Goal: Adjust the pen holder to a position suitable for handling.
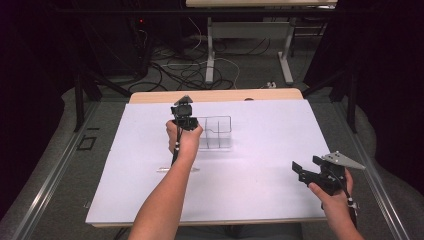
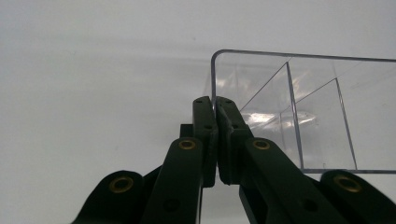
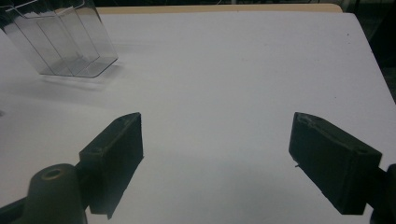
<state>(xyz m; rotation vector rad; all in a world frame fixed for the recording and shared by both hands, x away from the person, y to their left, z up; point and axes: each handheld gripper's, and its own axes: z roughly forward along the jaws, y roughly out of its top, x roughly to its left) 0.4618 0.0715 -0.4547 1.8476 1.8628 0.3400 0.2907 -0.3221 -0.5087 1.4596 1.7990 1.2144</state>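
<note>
The left gripper (image 2: 215, 105) is pinching the near left wall of the clear divided organizer (image 2: 317, 116), its jaws pressed together on the thin plastic edge, so the grasp looks made while any lifting or shifting is probably yet to come. The organizer (image 1: 216, 132) is sitting on the white tabletop (image 1: 260, 165) toward the far edge, a little left of centre, upright with its compartments looking empty. The right gripper (image 1: 306, 172) is hovering near the near right corner with its jaws spread wide apart and holding nothing. A slim clear piece (image 1: 167, 170) is lying closer to the near edge, left of centre. Broad bare surface is lying open to the right and front of the organizer, leaving plenty of room to move.
</note>
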